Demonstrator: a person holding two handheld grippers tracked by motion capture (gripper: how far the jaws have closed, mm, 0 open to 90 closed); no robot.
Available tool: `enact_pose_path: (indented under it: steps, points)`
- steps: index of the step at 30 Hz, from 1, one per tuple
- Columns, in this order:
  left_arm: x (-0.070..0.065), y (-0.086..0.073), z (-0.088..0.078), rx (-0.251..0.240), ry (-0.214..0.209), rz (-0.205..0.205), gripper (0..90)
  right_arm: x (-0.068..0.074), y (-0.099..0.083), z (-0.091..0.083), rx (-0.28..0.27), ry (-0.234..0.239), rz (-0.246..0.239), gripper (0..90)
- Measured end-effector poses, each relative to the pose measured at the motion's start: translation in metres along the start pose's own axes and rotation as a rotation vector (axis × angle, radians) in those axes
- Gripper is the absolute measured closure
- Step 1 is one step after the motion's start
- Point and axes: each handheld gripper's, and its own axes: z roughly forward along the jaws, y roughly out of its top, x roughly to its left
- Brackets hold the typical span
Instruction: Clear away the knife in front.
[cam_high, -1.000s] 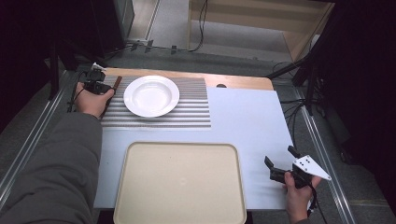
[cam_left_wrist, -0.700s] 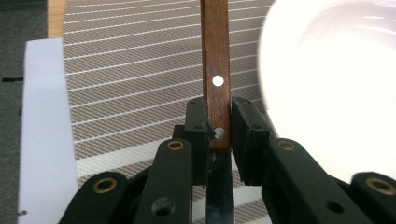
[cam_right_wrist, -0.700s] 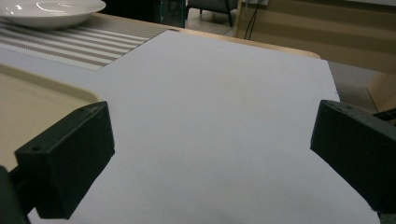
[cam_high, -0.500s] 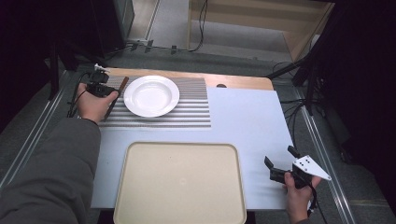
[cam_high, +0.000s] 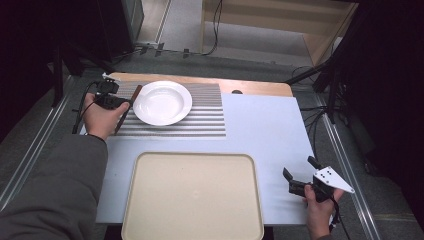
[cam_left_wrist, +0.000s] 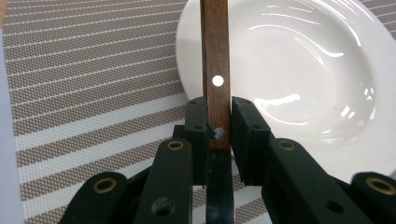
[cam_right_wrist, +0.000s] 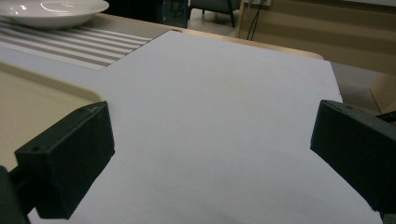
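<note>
Left gripper (cam_left_wrist: 218, 133) is clamped on a wooden handle (cam_left_wrist: 215, 70) beside the white plate (cam_left_wrist: 299, 74); lifting should stay level, clear of the rim, while the right gripper (cam_right_wrist: 212, 158) stands apart, empty.

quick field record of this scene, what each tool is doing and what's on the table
left tool: shut on wooden handle, at the plate's left edge
right tool: open, holds nothing, above the bare table near its right front corner
plate: white, empty, on striped placemat
tray: beige, empty, front centre
</note>
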Motion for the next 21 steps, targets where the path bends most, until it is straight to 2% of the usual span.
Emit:
enact_pose_path:
  steps: [18, 21]
  points:
    - [-0.025, -0.023, -0.030, -0.036, -0.048, 0.049, 76.6, 0.000, 0.000, 0.000, -0.004, 0.009, 0.000, 0.0]
    - [-0.030, -0.028, -0.039, -0.055, -0.069, 0.059, 76.7, 0.000, 0.000, 0.000, -0.002, 0.008, 0.000, 0.0]
